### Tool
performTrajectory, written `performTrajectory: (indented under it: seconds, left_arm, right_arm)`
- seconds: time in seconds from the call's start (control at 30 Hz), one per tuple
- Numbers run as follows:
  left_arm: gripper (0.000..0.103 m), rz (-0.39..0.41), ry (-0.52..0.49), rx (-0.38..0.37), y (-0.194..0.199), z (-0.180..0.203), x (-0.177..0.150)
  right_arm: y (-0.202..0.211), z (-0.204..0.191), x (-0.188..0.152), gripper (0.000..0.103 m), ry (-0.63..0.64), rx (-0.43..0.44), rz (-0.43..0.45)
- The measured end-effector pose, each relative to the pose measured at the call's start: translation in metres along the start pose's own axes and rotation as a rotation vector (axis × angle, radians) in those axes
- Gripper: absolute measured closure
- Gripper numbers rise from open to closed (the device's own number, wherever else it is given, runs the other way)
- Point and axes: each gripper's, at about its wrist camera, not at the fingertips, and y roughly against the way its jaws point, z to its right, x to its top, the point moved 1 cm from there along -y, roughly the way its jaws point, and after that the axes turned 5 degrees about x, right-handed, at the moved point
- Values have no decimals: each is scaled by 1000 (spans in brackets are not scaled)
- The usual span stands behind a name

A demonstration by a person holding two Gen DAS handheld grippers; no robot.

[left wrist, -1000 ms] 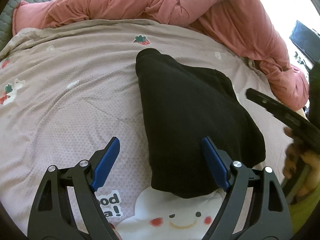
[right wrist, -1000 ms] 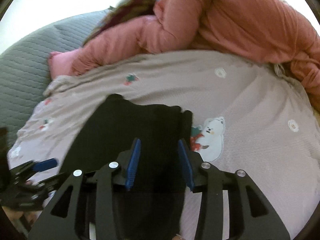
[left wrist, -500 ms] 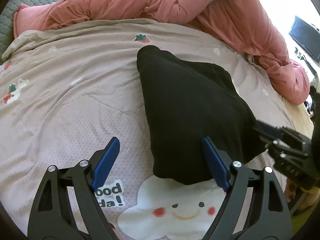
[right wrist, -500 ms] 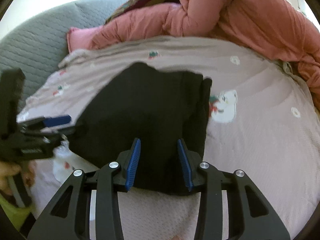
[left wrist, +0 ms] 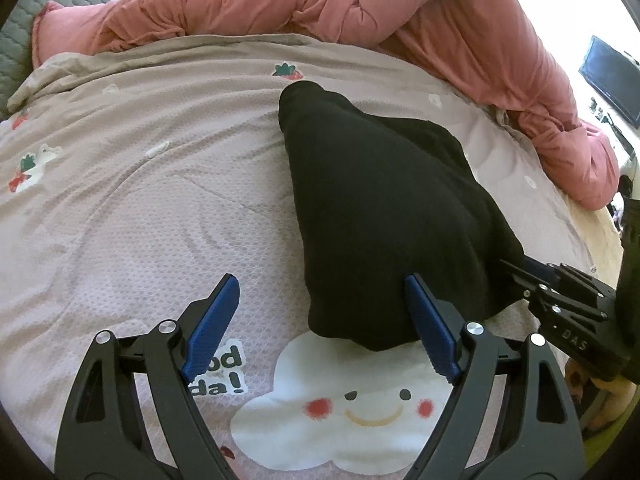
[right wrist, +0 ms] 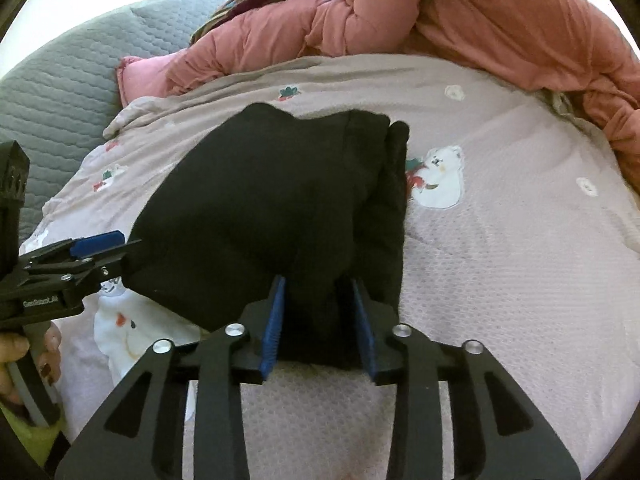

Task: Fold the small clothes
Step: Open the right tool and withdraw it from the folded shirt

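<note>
Black garment lies folded on the bedspread, near edge gripped.

Right tongs are clamped on a bunched hem of the garment; left tongs are held wide apart, right pad touching the cloth, nothing gripped. A pink duvet is heaped behind. Risk judged: with only one corner pinched, lifting may drag the layers askew and the fold may be undone; thick fabric may slip from the pads.

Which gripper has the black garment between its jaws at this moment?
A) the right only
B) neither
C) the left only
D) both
A: the right gripper has the near edge of the black garment bunched between its narrowed jaws, while the left gripper is spread wide over the bedspread, gripping nothing.
</note>
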Motion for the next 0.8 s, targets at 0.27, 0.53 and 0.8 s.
performTrajectory:
  seconds: [0.27, 0.53, 0.8]
  left_arm:
    - [26, 9, 11, -3, 8, -1, -3]
    - [16, 23, 19, 9, 22, -4, -4]
    - [10, 64, 12, 29, 43, -6, -2]
  right_arm:
    - [18, -1, -9, 37, -2, -45, 25]
    - [43, -1, -8, 10, -15, -98, 98]
    - [59, -8, -5, 5, -5, -114, 122]
